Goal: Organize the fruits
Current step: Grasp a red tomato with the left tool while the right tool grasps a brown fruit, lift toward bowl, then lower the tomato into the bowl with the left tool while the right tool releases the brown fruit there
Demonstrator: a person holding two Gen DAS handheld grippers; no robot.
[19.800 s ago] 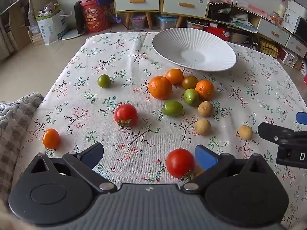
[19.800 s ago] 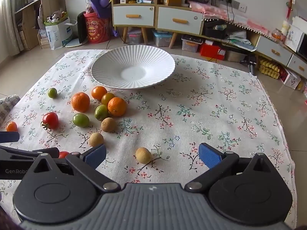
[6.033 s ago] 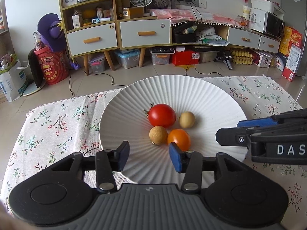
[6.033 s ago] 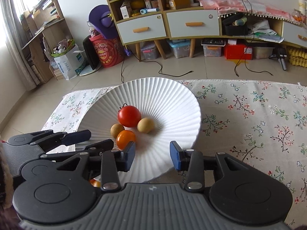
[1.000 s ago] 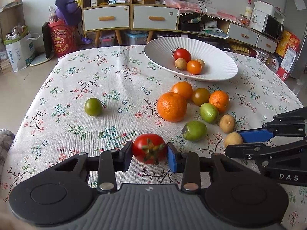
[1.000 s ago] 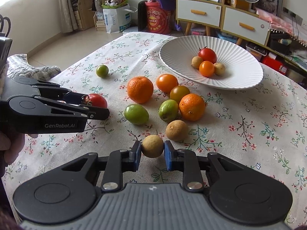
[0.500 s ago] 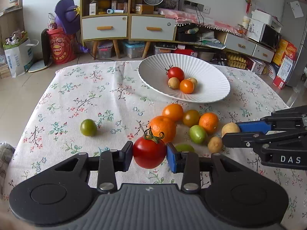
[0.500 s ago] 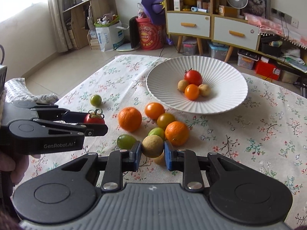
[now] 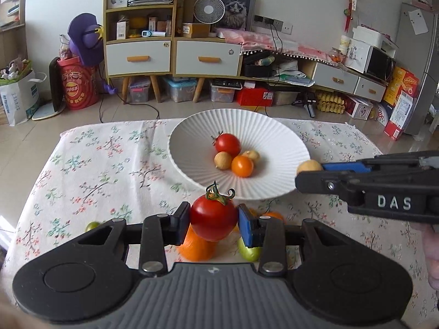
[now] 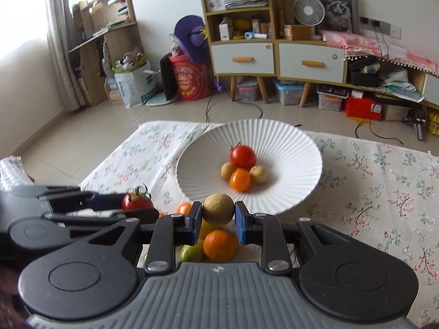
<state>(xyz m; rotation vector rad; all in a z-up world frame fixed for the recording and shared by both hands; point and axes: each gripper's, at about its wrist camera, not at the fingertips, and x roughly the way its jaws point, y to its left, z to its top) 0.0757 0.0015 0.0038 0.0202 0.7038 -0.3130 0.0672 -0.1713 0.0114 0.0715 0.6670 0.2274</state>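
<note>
Left wrist view: left gripper (image 9: 214,221) jaws clamping red tomato (image 9: 213,218) lower centre — "DAS" on right gripper (image 9: 310,168), at right, clamping tan fruit (image 10: 218,209) before white plate (image 9: 192,170).

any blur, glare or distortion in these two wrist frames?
Left wrist view: sharp; fisheye bends the cabinet and room edges, corners vignetted dark. Right wrist view: softer overall, window at left blown out white, tomato and left hand-held gripper slightly smeared, same fisheye curvature.
</note>
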